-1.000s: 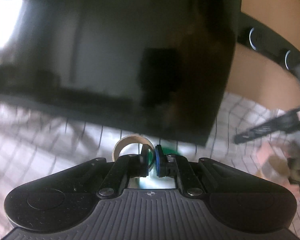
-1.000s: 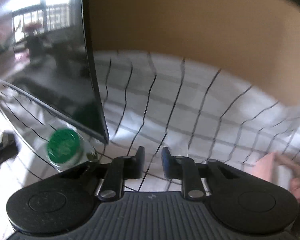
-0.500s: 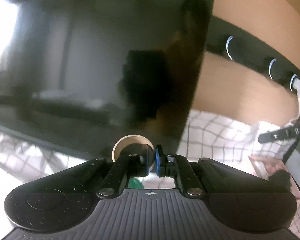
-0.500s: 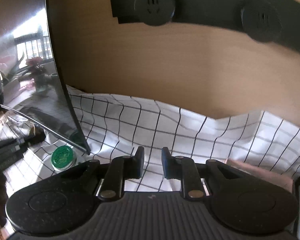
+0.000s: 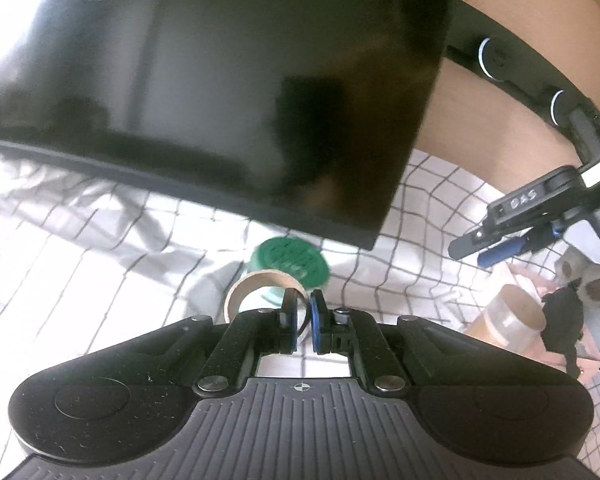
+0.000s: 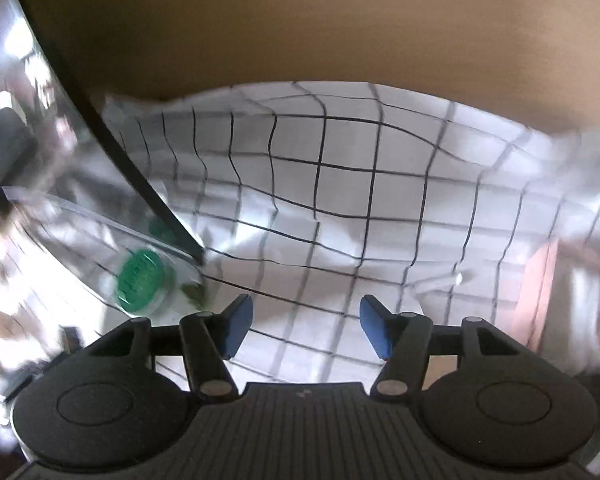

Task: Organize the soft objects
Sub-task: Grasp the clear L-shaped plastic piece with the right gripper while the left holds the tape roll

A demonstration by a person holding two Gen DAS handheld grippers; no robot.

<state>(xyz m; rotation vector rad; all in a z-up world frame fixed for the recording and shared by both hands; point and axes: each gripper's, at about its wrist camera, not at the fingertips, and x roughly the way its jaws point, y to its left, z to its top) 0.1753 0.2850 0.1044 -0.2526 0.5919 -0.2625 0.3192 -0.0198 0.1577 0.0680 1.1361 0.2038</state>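
Observation:
My left gripper [image 5: 303,314] is shut on the rim of a brown tape roll [image 5: 260,286] and holds it above the checked cloth [image 5: 80,260]. A green-lidded container [image 5: 290,258] stands on the cloth just beyond the roll, under the monitor's corner; it also shows in the right wrist view [image 6: 140,276], blurred. My right gripper [image 6: 306,328] is open and empty above the checked cloth [image 6: 340,200]. In the left wrist view it shows at the right [image 5: 512,236].
A large dark monitor [image 5: 220,80] fills the back; its edge [image 6: 132,168] is at the left of the right wrist view. A pink box [image 5: 560,320] at the right holds a cardboard tube [image 5: 508,318], rolls and a dark soft thing [image 5: 562,320]. A wooden wall [image 6: 300,20] stands behind.
My right gripper has opened wide and tilted down toward the cloth. My left gripper, still holding the tape roll, has swung so the green lid shows again.

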